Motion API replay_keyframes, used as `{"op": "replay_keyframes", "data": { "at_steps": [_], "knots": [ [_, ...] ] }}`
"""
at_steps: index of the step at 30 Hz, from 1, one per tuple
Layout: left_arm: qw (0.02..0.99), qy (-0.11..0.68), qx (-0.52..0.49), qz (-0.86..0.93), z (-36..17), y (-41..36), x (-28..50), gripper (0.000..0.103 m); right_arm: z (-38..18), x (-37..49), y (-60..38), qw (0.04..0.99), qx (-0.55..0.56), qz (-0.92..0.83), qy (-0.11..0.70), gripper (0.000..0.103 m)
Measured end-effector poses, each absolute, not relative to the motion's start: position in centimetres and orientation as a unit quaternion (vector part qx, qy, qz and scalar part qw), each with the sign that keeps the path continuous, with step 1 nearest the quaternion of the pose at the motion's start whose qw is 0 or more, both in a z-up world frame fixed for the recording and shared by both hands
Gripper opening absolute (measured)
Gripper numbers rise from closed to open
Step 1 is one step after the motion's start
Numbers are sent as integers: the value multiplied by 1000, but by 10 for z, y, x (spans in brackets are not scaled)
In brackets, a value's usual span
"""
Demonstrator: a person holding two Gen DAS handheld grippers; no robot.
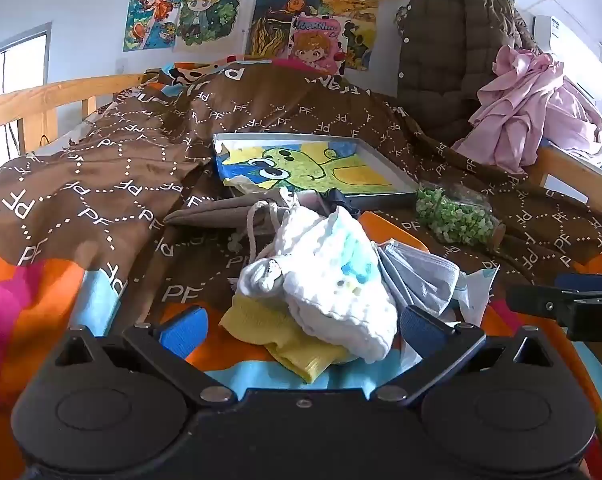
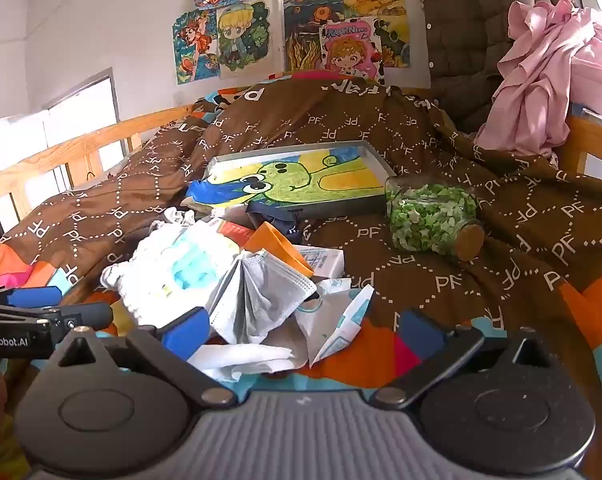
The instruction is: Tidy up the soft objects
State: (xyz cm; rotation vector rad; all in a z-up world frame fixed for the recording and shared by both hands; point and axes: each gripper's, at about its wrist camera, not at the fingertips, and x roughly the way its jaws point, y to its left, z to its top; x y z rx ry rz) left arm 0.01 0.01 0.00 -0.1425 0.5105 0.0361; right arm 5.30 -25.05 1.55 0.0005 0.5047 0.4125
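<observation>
A white cloth with pale blue print (image 1: 333,276) lies crumpled on a yellow cloth (image 1: 273,332) on the bed, between the open fingers of my left gripper (image 1: 301,326). It also shows in the right wrist view (image 2: 169,268). A grey face mask (image 2: 257,296) lies beside it, with white paper wrappers (image 2: 337,320) and tissue (image 2: 241,360); it also shows in the left wrist view (image 1: 417,276). My right gripper (image 2: 301,330) is open around the mask and papers, touching nothing clearly. Each gripper's side shows at the edge of the other's view.
A brown patterned quilt (image 1: 113,152) covers the bed. A framed frog picture (image 2: 301,184), a glass jar of green bits (image 2: 433,216), an orange cup (image 2: 277,244), a brown jacket (image 1: 453,60) and pink clothes (image 2: 549,72) lie behind. Wooden rails (image 1: 33,100) edge the bed.
</observation>
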Motion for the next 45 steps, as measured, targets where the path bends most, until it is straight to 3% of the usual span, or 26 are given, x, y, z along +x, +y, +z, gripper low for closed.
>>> {"op": "replay_keyframes", "data": {
  "at_steps": [45],
  "knots": [
    [964,256,-64,29,-4,1,-1,102,17,55,-246,945,-15,190,267,103]
  ]
}}
